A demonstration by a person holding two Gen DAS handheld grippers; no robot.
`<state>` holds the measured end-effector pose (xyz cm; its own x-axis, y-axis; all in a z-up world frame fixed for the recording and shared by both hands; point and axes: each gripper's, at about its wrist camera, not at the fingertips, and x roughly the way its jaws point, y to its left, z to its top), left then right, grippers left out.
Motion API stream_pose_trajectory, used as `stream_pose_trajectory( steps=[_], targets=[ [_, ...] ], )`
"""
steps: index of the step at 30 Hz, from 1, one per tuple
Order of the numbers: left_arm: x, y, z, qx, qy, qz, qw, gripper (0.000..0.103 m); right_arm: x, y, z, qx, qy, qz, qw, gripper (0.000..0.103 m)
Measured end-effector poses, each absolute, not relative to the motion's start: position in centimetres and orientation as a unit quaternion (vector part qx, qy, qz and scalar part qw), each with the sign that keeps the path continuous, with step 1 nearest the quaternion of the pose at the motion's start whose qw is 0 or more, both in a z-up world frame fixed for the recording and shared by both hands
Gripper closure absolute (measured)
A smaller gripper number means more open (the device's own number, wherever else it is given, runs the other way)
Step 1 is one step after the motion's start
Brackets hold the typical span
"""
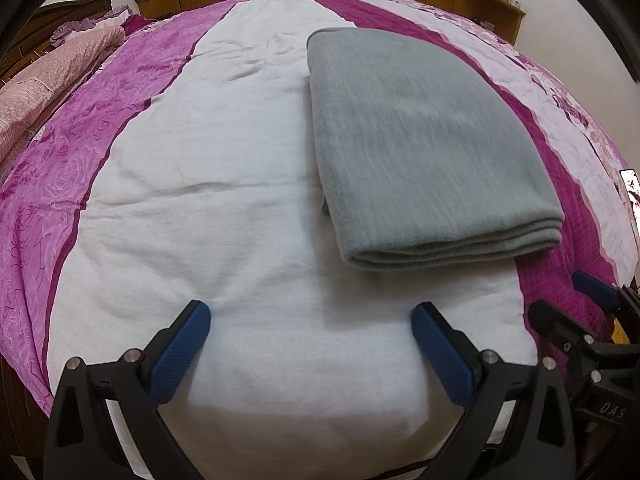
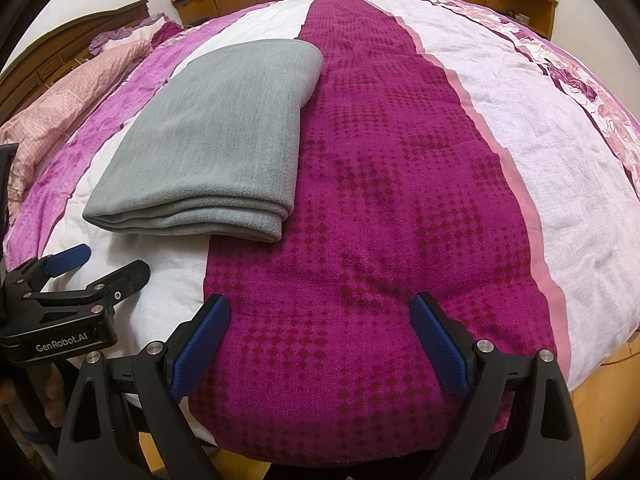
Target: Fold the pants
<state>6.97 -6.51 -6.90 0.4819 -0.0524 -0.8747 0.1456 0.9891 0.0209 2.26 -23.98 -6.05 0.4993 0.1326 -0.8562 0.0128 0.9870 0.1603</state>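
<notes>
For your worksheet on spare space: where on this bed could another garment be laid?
Free: the white strip left of the folded grey pants, and the magenta band to their right. Crowded: the pillows at the headboard.

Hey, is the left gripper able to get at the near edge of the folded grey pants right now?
Probably yes. The left gripper is open and empty, and only bare white bedspread lies between it and the near edge of the folded grey pants.
</notes>
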Motion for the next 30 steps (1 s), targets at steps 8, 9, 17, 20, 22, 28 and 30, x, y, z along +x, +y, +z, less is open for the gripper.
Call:
stream_pose_trajectory(
  steps=[8,9,17,20,22,28,30],
  targets=[
    [6.89,-6.53,-6.84,0.048,0.504,-0.056,0.861,0.000,2.26,-23.96,-6.03,0.073,0.499,0.035,0.863,0.015],
    [6.89,-6.53,-6.84,0.048,0.504,-0.056,0.861,0.000,2.25,-23.97,-6.04,0.073,0.499,0.035,0.863,0.015],
    [6.91,-6.52,-6.83,0.048,0.504,-0.056,0.861,0.000,2.22,-24.01,-6.06,0.073,0.499,0.035,0.863,0.015],
    [6.89,-6.52,-6.84,0.048,0.504,-0.056,0.861,0.000,2.21,-24.01,-6.07,0.073,0.499,0.035,0.863,0.015],
    [6.90,-6.53,-6.83,0.048,0.504,-0.056,0.861,0.000,2.21,-23.97,-6.07,0.073,0.499,0.035,0.863,0.015],
    [6.92,-6.47,-6.91,0.049,0.505,-0.055,0.860,0.000,2.27,-23.91,-6.00,0.076,0.498,0.037,0.863,0.015],
    [6.93,-6.46,-6.90,0.049,0.505,-0.055,0.860,0.000,2.26,-23.95,-6.02,0.076,0.498,0.036,0.863,0.015]
  ],
)
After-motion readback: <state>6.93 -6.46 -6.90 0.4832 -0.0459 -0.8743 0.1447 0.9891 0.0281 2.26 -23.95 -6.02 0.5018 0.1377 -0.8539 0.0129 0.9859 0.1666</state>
